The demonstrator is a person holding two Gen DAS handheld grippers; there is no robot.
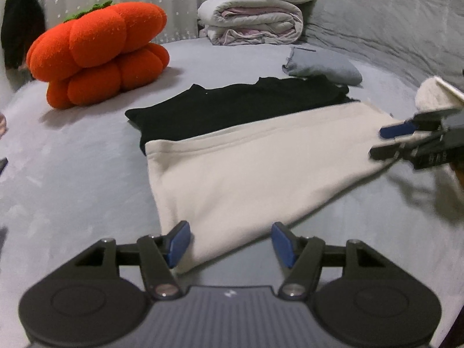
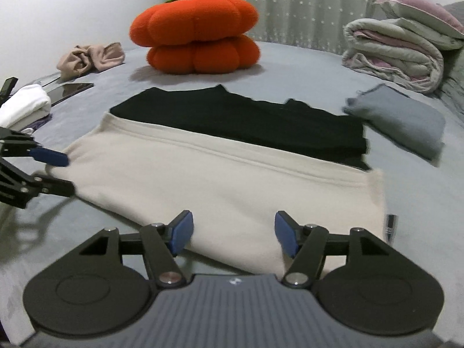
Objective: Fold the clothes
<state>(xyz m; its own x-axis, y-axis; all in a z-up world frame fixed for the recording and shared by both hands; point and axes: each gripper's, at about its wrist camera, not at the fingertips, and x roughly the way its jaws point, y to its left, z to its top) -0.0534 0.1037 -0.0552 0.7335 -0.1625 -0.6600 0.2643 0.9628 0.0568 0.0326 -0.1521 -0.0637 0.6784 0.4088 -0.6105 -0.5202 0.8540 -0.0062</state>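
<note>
My left tongs (image 1: pixel 230 243) are spread over the near left corner of the cream cloth (image 1: pixel 246 174), which lies flat just ahead, overlapping the black garment (image 1: pixel 240 107). My right tongs (image 2: pixel 232 232) gape at the near right edge. I should pinch both corners evenly, then lift together.

**Soft cloth, matt plastic**

The cream sweatshirt (image 2: pixel 220 179) is thick, matt knit cloth with a ribbed hem; the black garment (image 2: pixel 246 119) under it is smoother, flat cloth. The bed (image 1: pixel 72 159) wears a grey, slightly napped sheet. The pumpkin cushion (image 2: pixel 197 40) is fuzzy orange plush. The rolled quilt (image 1: pixel 252 20) looks puffy and faintly sheeny. Both grippers are matt black plastic with bright metal pivot pins, and their fingers (image 1: pixel 179 242) carry matt blue rubbery pads. A glossy dark tablet (image 2: pixel 69 90) reflects light.
</note>
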